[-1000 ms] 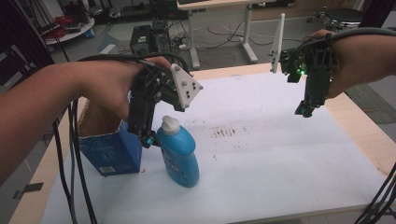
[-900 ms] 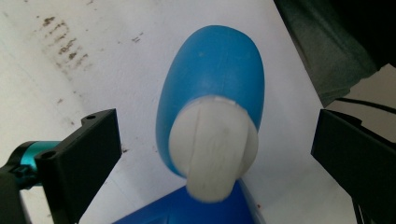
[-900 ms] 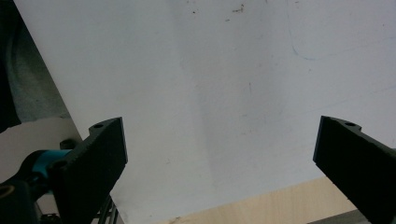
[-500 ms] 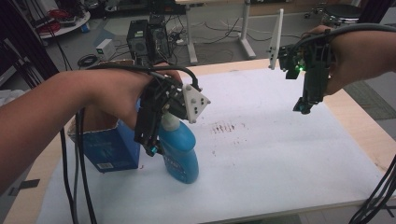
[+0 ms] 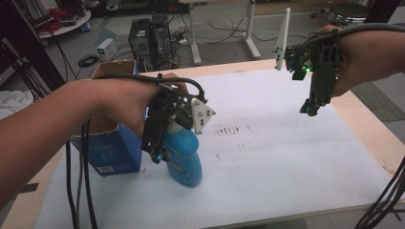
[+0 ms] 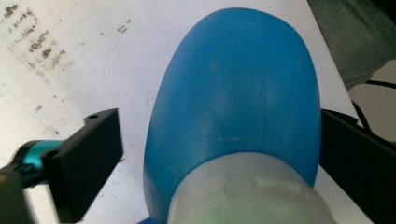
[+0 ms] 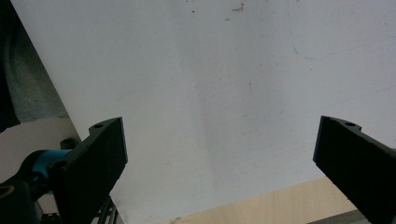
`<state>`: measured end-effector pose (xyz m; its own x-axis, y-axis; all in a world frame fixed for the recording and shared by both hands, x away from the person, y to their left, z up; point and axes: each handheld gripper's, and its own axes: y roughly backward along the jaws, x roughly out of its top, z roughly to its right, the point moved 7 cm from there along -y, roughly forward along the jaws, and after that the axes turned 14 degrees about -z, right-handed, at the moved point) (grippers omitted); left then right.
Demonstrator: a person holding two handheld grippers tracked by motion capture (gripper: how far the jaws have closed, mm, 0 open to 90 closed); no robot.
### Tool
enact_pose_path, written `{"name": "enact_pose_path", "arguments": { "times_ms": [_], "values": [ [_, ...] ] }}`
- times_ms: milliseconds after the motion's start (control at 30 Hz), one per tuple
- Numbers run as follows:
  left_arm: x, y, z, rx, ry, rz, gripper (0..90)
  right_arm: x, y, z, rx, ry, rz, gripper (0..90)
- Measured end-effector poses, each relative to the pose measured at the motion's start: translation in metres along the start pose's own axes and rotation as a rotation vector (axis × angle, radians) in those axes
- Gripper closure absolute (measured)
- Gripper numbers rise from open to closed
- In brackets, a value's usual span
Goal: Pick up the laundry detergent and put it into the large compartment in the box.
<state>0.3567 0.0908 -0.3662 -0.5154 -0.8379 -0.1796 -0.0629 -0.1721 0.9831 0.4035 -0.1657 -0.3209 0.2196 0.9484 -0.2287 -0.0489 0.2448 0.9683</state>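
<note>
**A:** Where does the blue detergent bottle point(image 5: 184, 160) stand?

**B:** Upright on the white table sheet point(image 5: 286, 157), just beside the blue cardboard box point(image 5: 112, 150). The left gripper point(image 5: 160, 155) has descended over its grey cap point(image 6: 247, 193) — jaws spread, flanking the shoulders with a gap on one side, nothing clamped.

**A:** And the right gripper point(image 5: 310, 109)?

**B:** Held high above the sheet's far right, jaws wide apart and empty.

**A:** The likely fault?

**B:** The bottle sits off-centre between the jaws — closing now could push one jaw in first and tip it, or the rounded plastic could slip upward out of the grip.
</note>
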Motion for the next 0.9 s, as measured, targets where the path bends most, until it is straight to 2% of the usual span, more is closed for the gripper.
{"name": "enact_pose_path", "arguments": {
  "times_ms": [67, 133, 233, 433, 533, 633, 733, 833, 900],
  "values": [
    [-0.0002, 0.0006, 0.0003, 0.005, -0.009, -0.007, 4.2, 0.0000, -0.0004, 0.0002, 0.001, -0.001, 0.003, 1.9],
    [-0.0005, 0.0019, 0.0002, 0.013, -0.023, -0.008, 10.2, 0.0005, -0.0008, 0.0002, 0.002, -0.002, 0.004, 1.9],
    [0.0003, 0.0017, 0.0005, 0.028, -0.024, 0.000, 10.2, 0.0014, -0.0012, 0.0003, 0.002, 0.001, 0.004, 1.9],
    [-0.0009, 0.0022, 0.0009, 0.046, -0.050, -0.023, 13.1, 0.0025, -0.0012, 0.0006, 0.001, -0.004, 0.005, 1.9],
    [-0.0007, 0.0025, 0.0005, 0.054, -0.054, -0.018, 13.5, 0.0024, -0.0012, 0.0009, 0.001, -0.006, 0.003, 1.9],
    [0.0003, 0.0037, 0.0013, 0.056, -0.055, -0.009, 18.4, 0.0029, -0.0017, 0.0013, 0.001, 0.003, 0.002, 1.9],
    [0.0009, 0.0056, 0.0012, 0.067, -0.073, -0.013, 20.2, 0.0035, -0.0016, 0.0008, 0.002, -0.004, 0.000, 1.9],
    [0.0016, 0.0050, 0.0027, 0.065, -0.071, -0.005, 21.3, 0.0042, -0.0019, 0.0013, 0.002, -0.001, 0.003, 1.9],
    [0.0006, 0.0050, 0.0023, 0.071, -0.084, -0.018, 22.7, 0.0045, -0.0019, 0.0013, 0.002, 0.001, 0.001, 1.9]
  ]
}}
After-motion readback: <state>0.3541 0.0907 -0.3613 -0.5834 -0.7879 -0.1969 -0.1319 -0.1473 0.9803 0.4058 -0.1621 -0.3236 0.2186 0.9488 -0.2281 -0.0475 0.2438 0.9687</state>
